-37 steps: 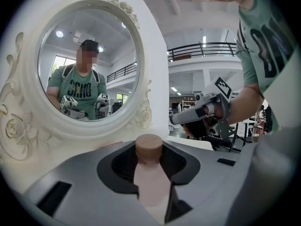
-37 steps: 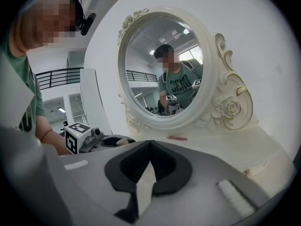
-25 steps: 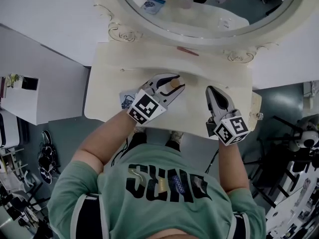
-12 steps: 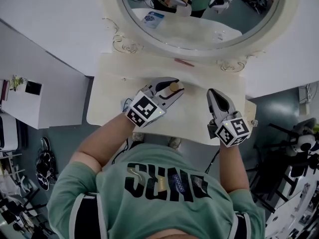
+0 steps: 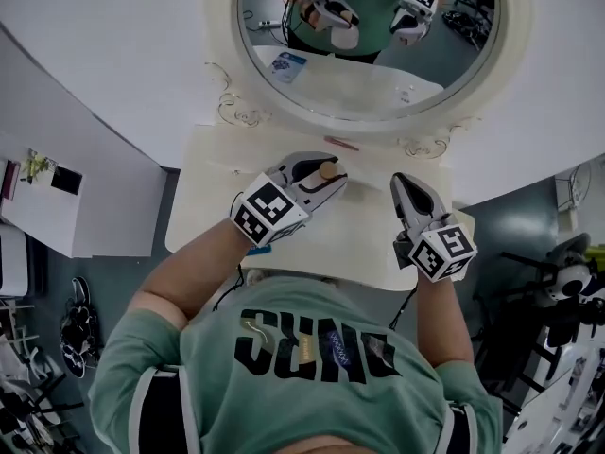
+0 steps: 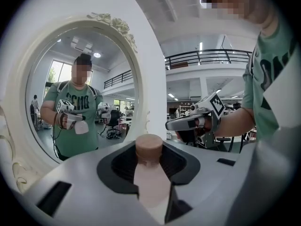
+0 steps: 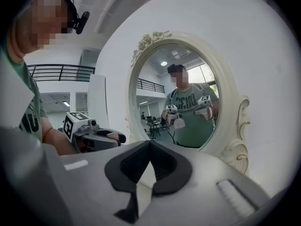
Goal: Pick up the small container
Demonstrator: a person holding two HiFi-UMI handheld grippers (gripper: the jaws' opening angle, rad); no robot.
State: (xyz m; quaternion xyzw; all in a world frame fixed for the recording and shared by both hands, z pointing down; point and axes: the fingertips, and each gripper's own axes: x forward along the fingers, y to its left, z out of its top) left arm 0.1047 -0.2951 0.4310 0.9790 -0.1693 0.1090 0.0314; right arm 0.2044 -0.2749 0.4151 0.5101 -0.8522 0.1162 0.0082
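Small container (image 6: 149, 173) (brown cap, pale body) is clamped in the left hand-held gripper (image 5: 331, 170) and looks lifted off the worktop (image 5: 369, 244). Right hand-held gripper (image 5: 405, 183) is closed and empty. Pickup seems done; next, hold it steady with a firm grip.

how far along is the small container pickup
Done: the left gripper is clamped on the small container, clear of the table. In hand: holding it up before the mirror. Left: nothing obvious; the right gripper is shut and empty.
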